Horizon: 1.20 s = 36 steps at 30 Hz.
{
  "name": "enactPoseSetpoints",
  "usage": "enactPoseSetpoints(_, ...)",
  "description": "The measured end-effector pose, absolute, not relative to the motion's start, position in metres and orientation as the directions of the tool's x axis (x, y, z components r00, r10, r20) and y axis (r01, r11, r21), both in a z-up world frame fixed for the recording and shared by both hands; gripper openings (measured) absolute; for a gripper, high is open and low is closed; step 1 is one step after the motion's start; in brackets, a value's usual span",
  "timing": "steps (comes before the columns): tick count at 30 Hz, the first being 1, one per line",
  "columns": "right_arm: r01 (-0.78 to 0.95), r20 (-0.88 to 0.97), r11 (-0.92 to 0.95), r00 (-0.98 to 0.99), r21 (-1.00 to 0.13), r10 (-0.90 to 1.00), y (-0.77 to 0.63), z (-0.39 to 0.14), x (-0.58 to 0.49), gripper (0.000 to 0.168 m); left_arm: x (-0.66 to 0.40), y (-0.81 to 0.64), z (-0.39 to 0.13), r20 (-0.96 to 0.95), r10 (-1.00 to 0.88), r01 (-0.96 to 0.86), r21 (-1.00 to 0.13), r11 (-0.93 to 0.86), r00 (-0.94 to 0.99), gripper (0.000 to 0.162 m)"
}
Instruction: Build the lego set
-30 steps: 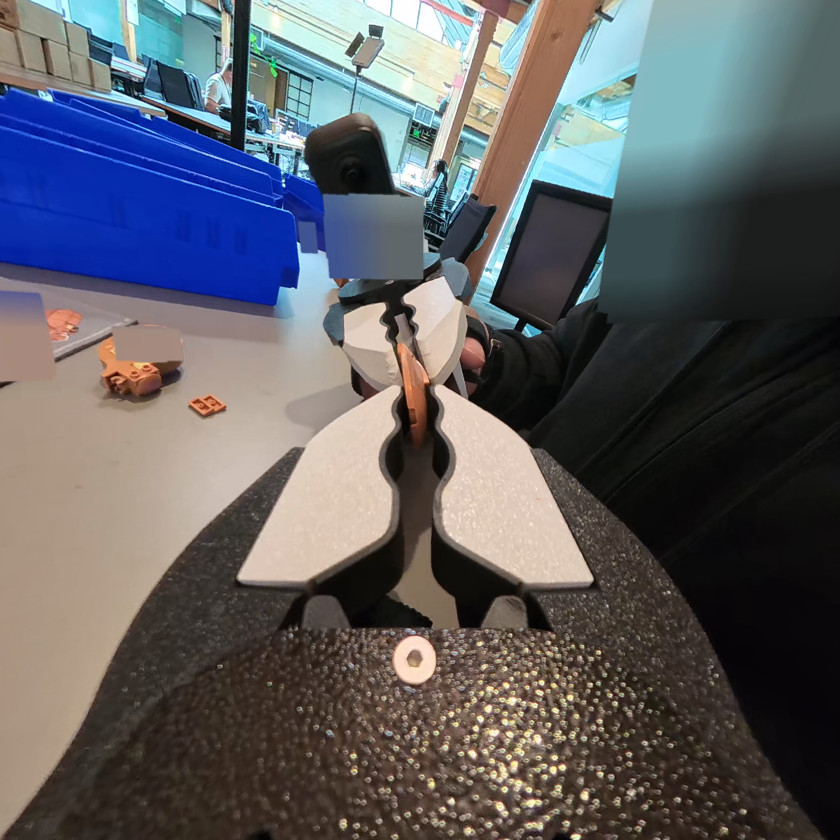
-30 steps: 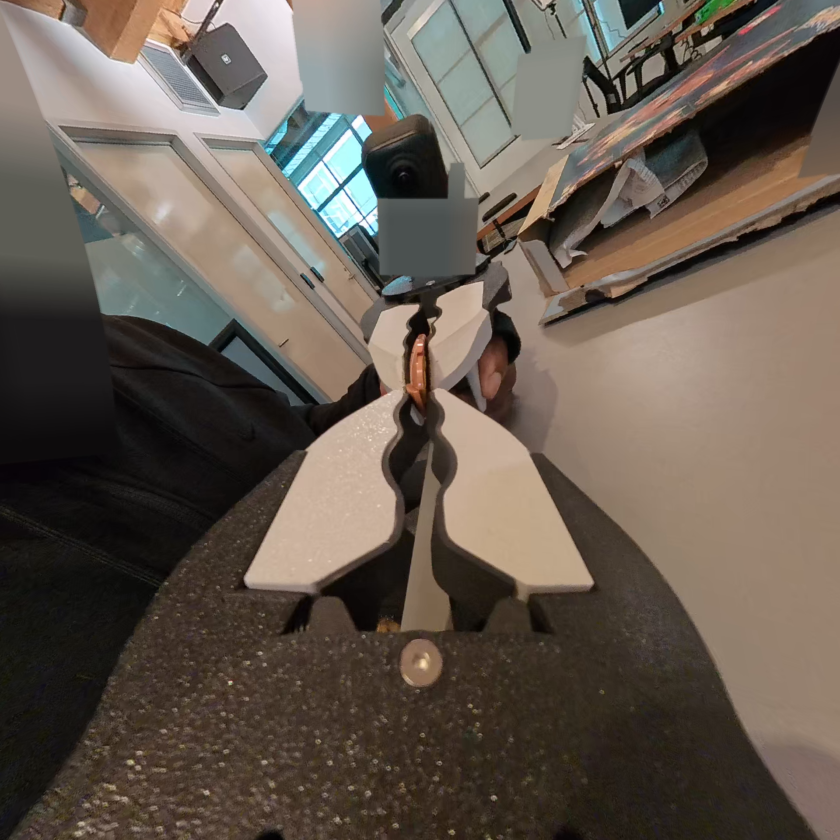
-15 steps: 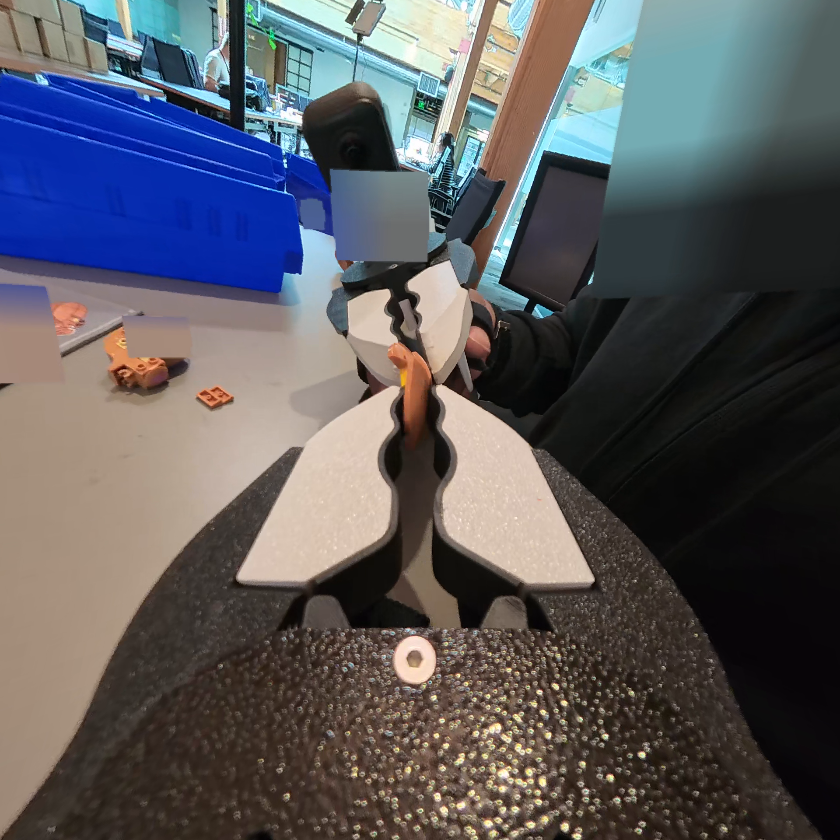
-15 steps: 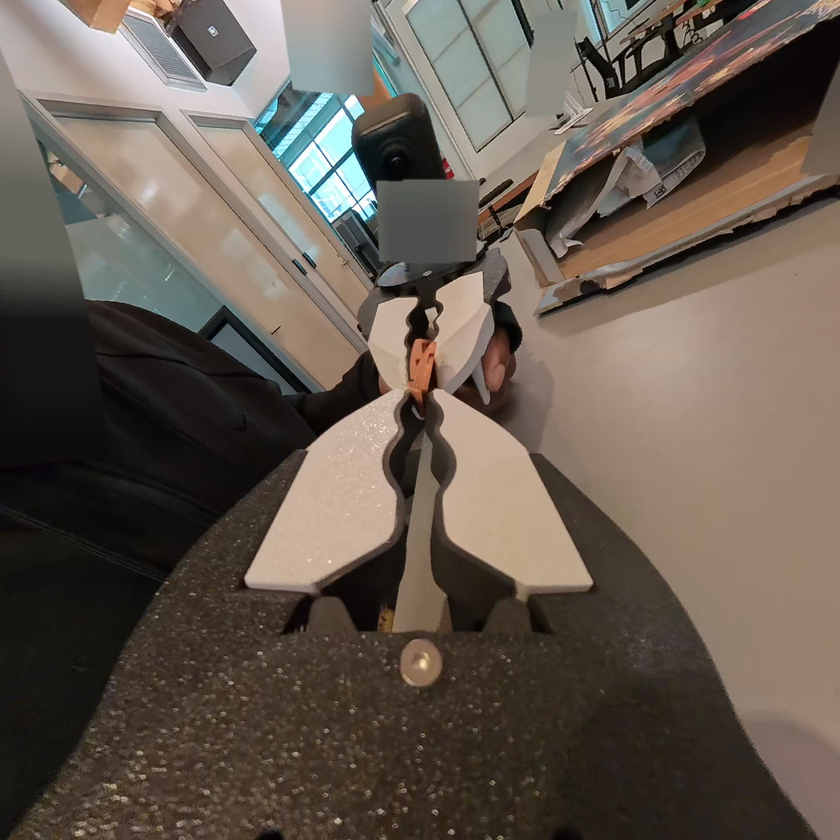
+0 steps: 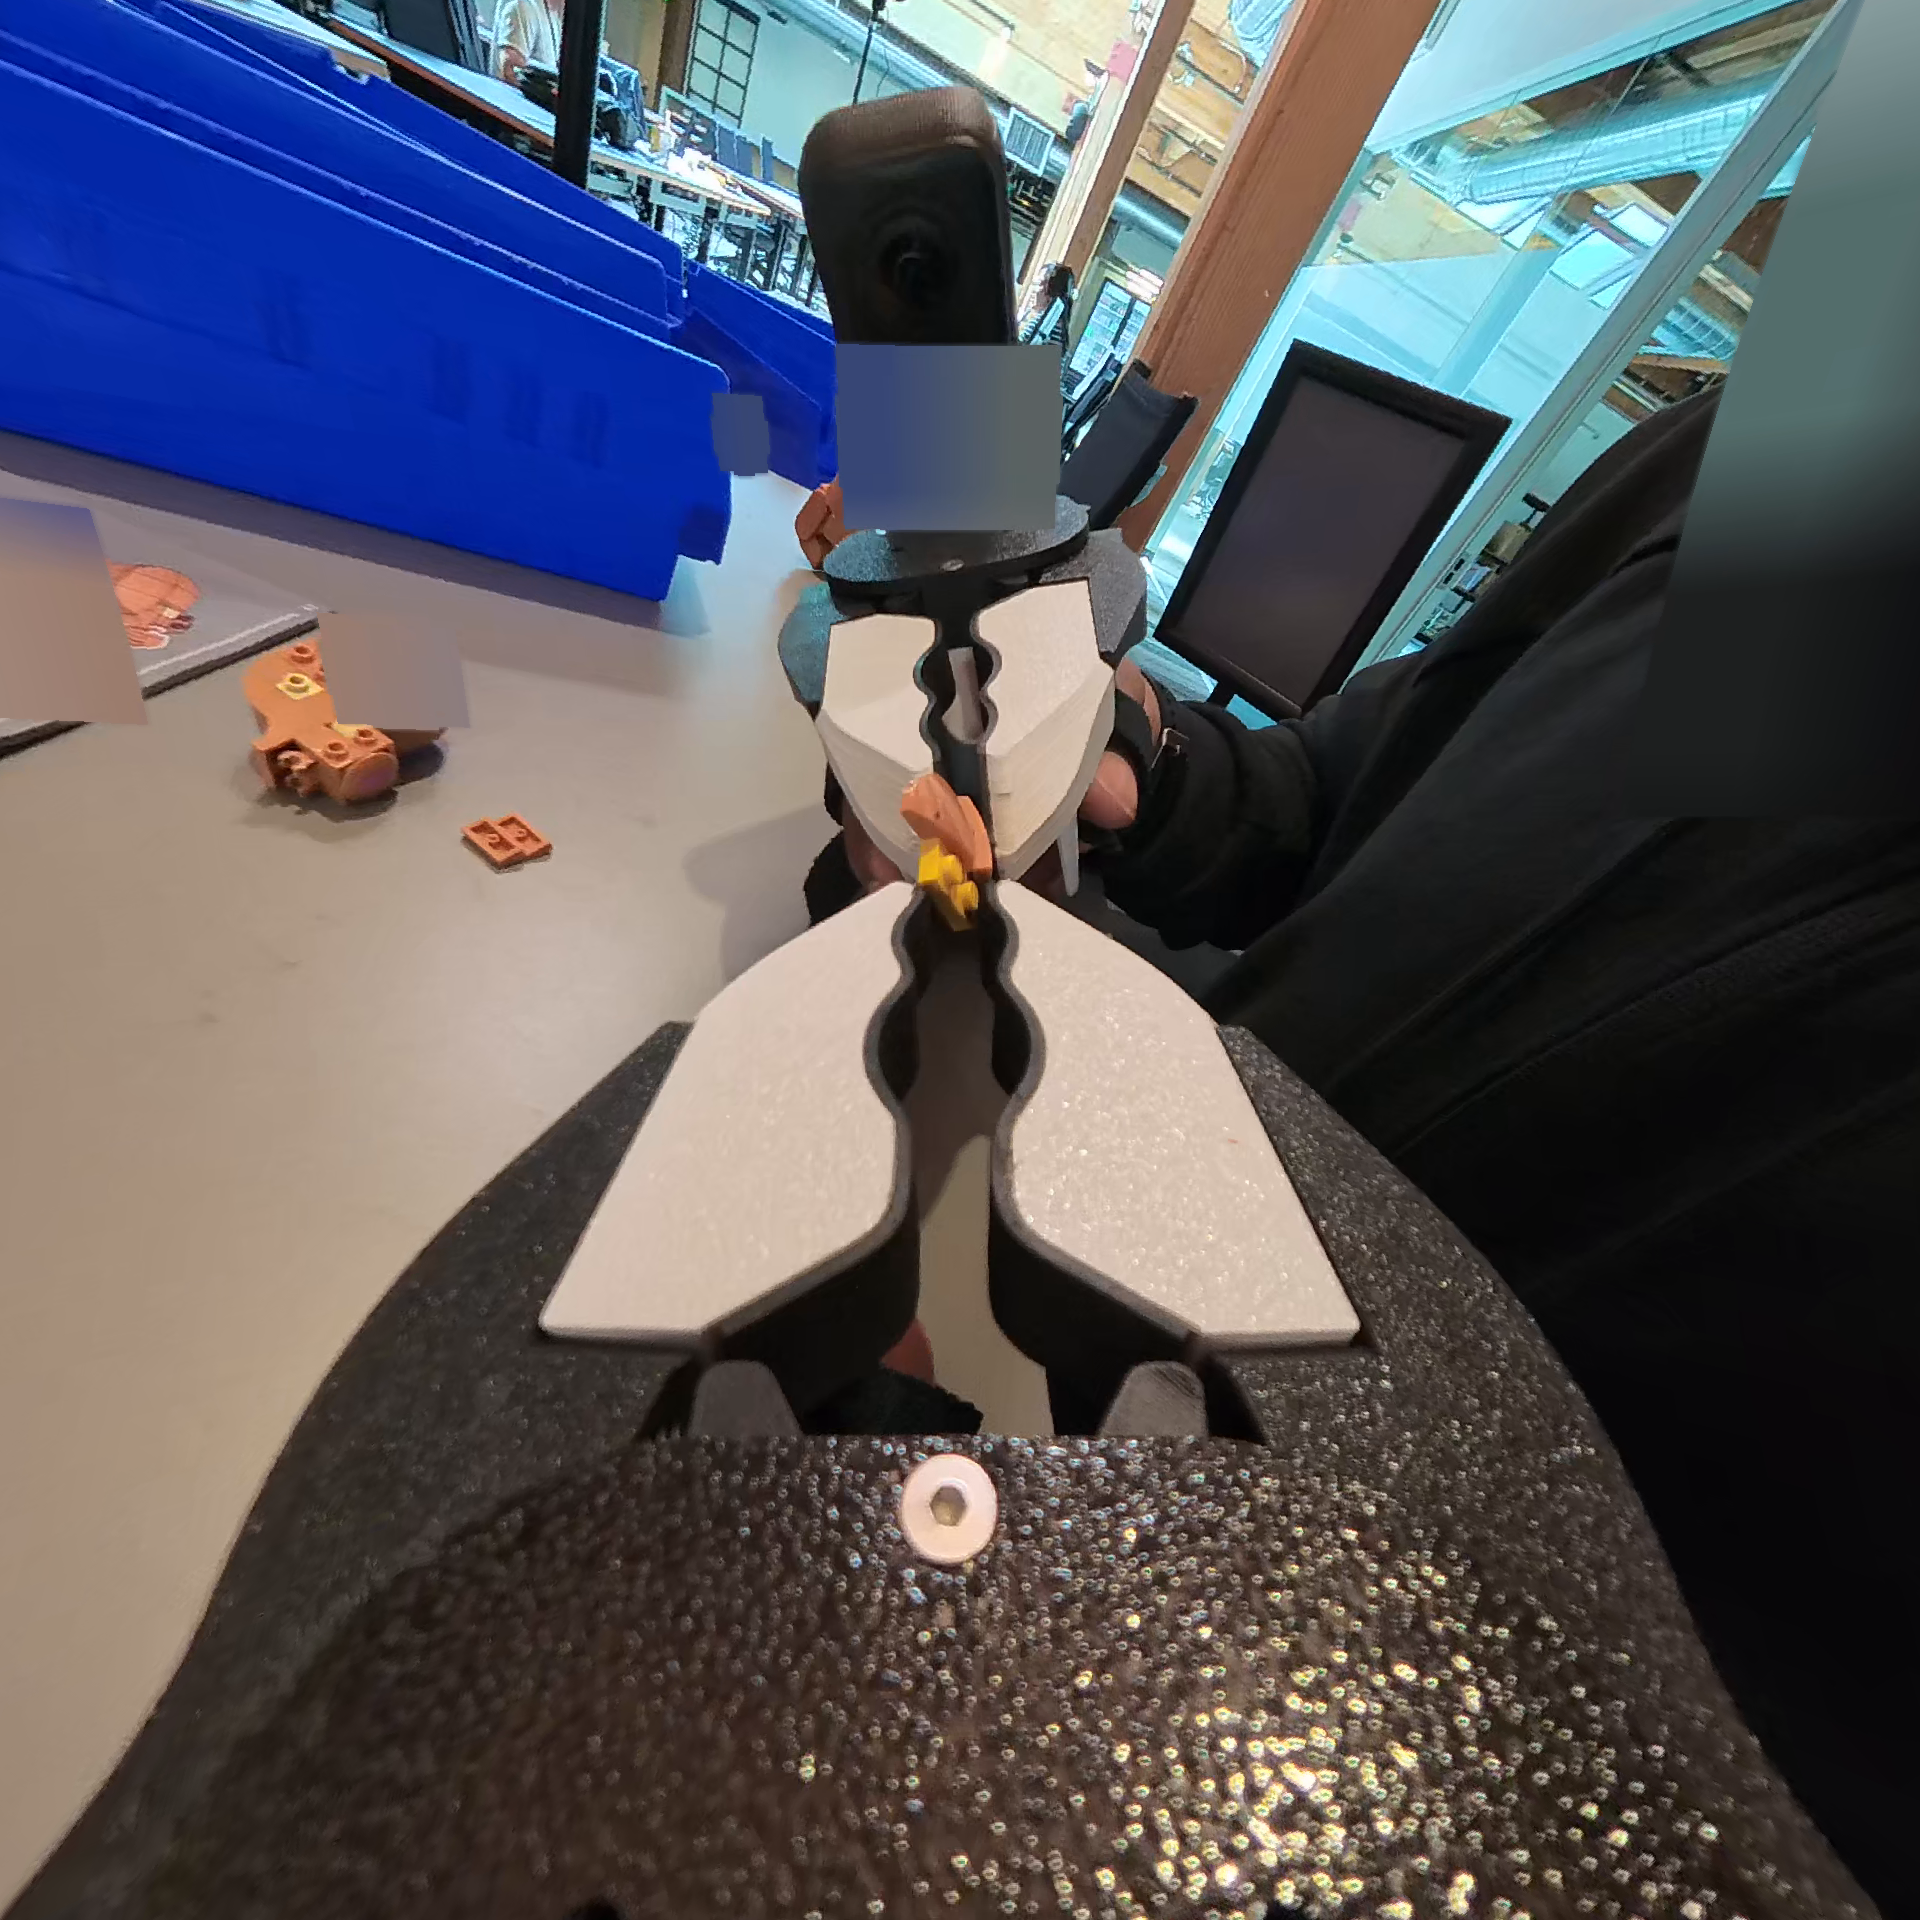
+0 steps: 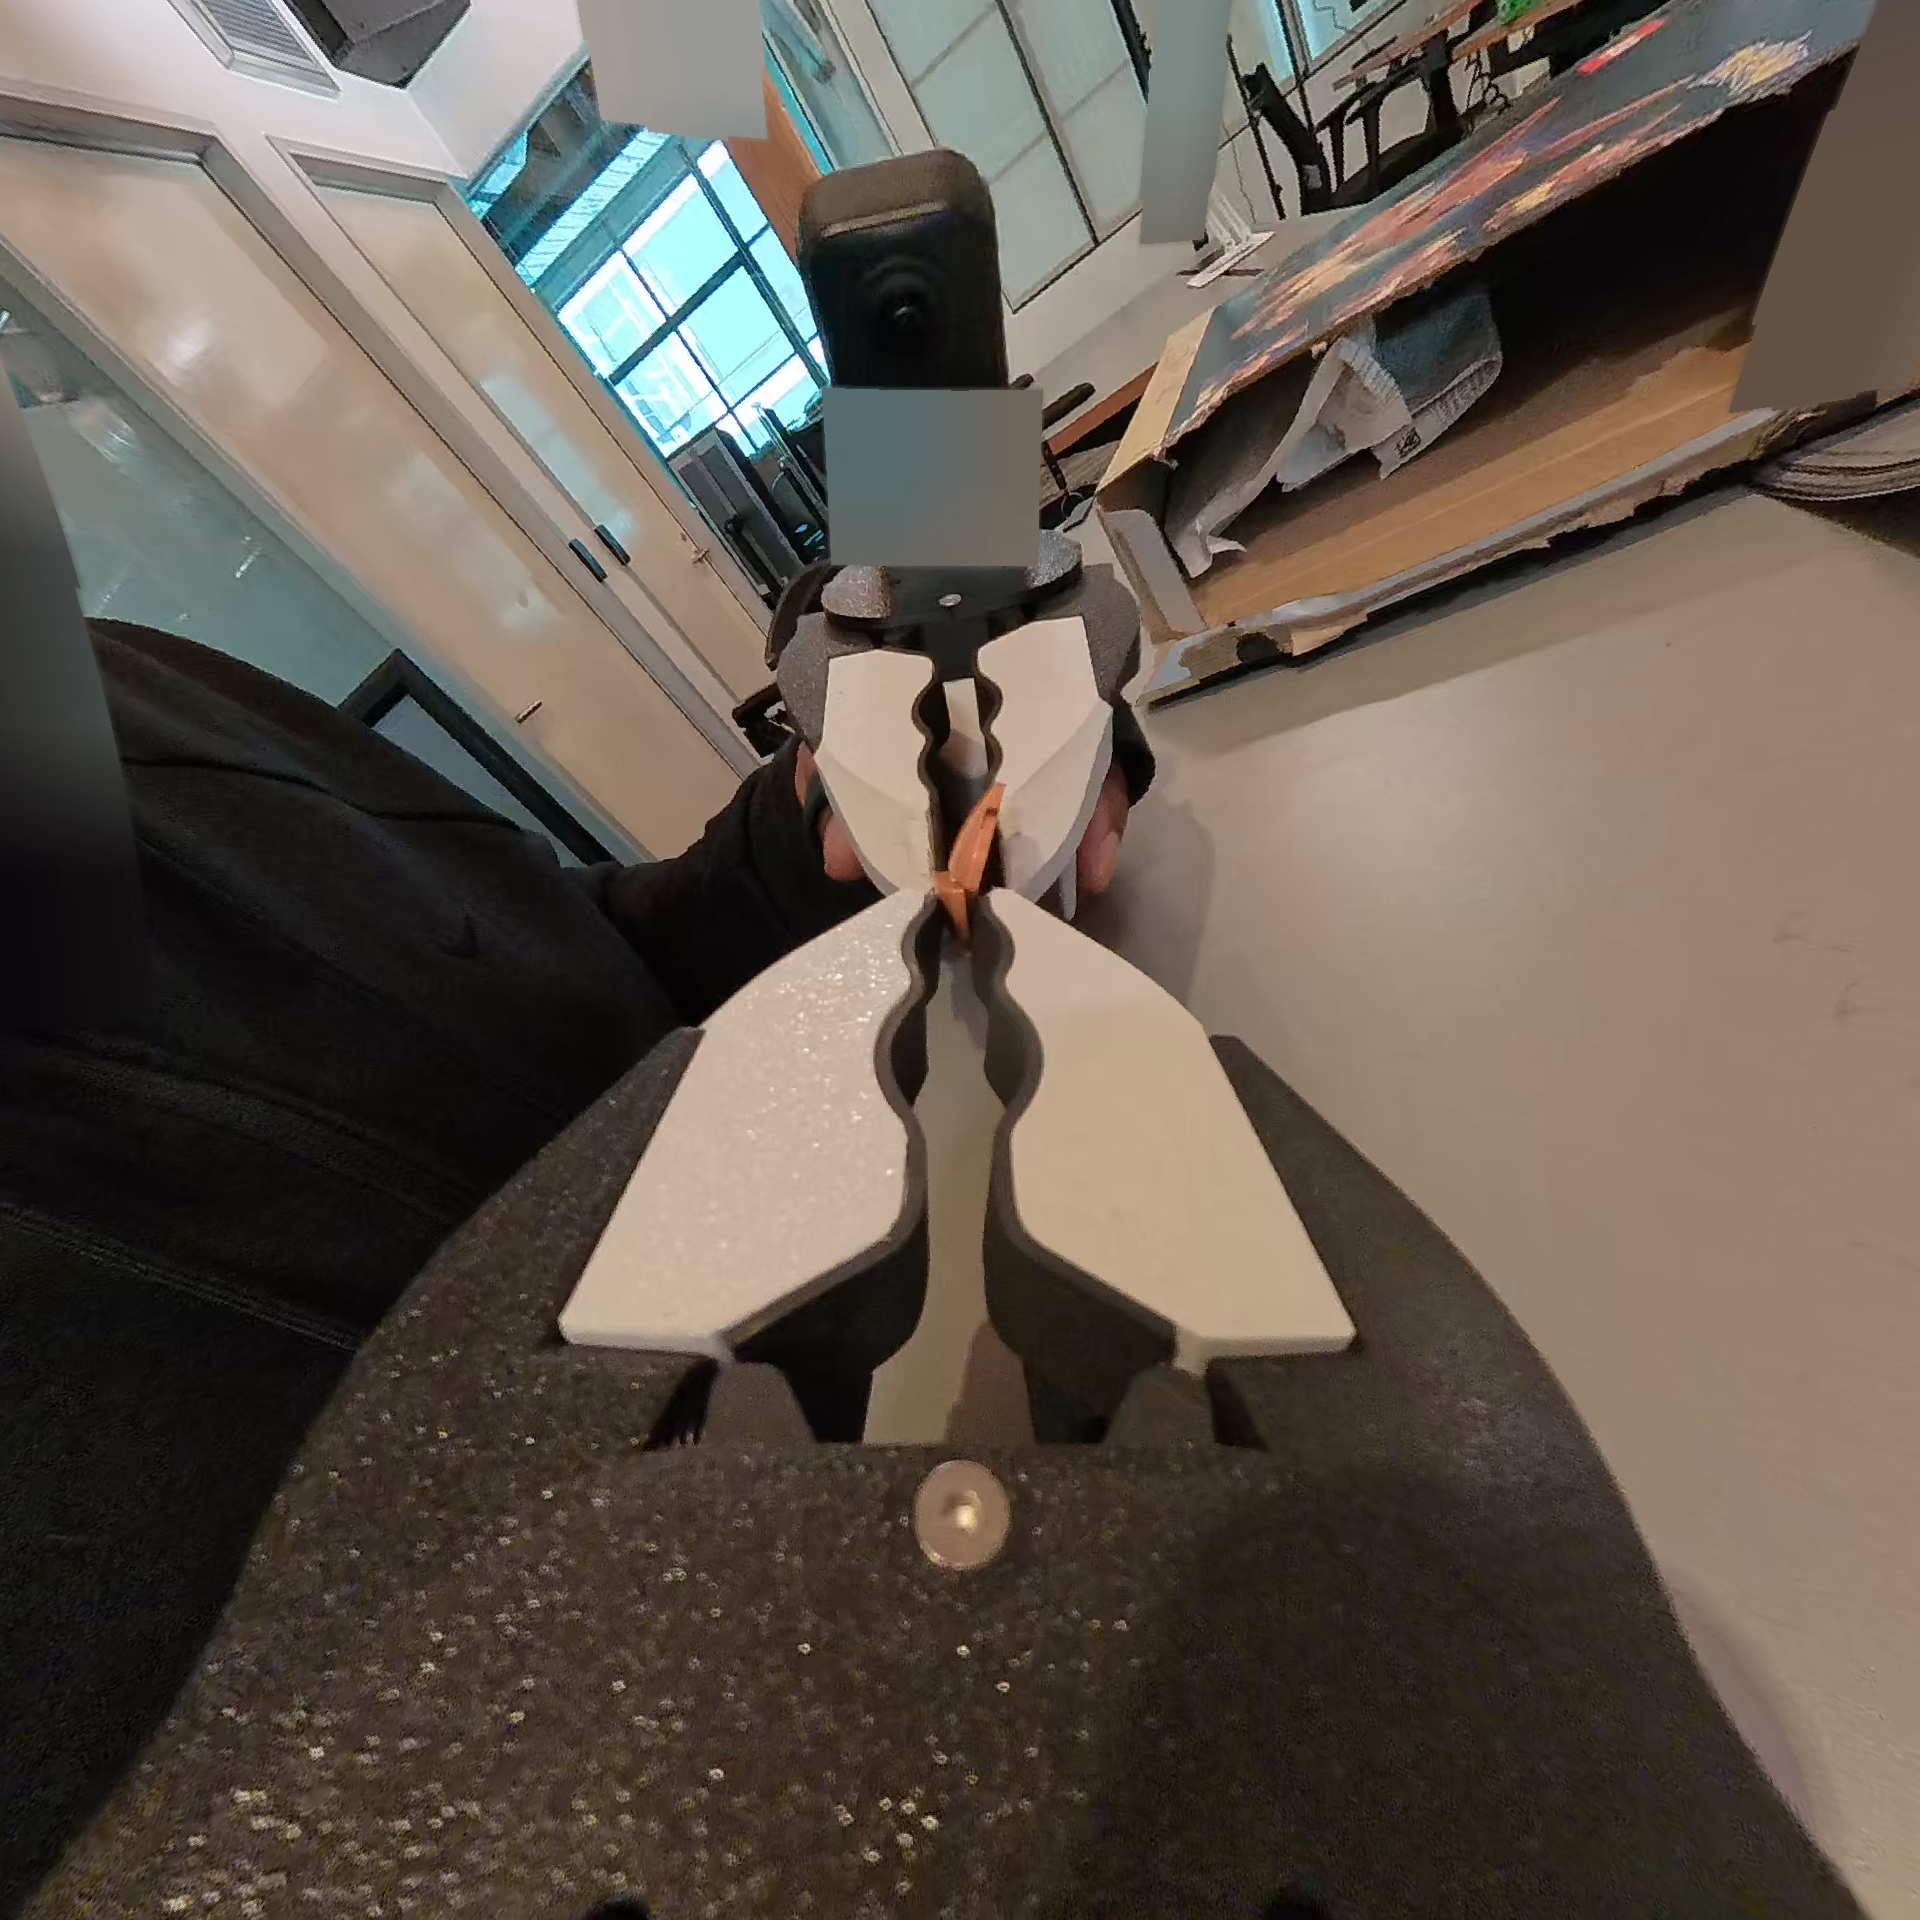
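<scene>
— Two grippers meet tip to tip above the table [image 5: 312,1091], each pinching a small piece. What could go wrong?

— I'd guess a slip. Both grips are at the very tips, so a push off-axis could twist a piece out and drop it. The joint itself is hard to read from either view.

— Going left to right, what else is there?

— A brown assembly [image 5: 317,743] and a loose plate [image 5: 506,837] lie well apart from the grippers, before the blue bins [image 5: 364,343].

— And the fingers?

— The left gripper [image 5: 951,902] is nearly closed, tips pinching a yellow piece [image 5: 943,868]. The right gripper [image 6: 954,914] is just as narrow, clamped on a brown piece [image 6: 971,847]. The two pieces touch.
</scene>
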State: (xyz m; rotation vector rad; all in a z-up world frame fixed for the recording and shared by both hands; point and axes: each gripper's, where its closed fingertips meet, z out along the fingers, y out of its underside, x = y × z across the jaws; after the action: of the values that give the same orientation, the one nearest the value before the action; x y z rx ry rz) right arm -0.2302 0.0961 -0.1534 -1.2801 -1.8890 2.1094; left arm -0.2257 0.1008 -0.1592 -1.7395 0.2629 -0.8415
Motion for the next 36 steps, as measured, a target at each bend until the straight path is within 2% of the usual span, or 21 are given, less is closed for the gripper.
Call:
enactPoseSetpoints(26, 0.474, -0.465, -0.130, -0.707, -0.871, 0.533, 0.0936, -0.1520, -0.2275, 0.006, -0.2250, 0.1019, -0.1562, 0.377, -0.631, 0.199, -0.920, -0.336, 0.678, 0.017)
enactPoseSetpoints(36, 0.481, -0.460, -0.117, -0.698, -0.869, 0.548, 0.0949, -0.1552, -0.2291, 0.005, -0.2256, 0.1034, -0.1523, 0.358, -0.626, 0.210, -0.931, -0.299, 0.692, 0.012)
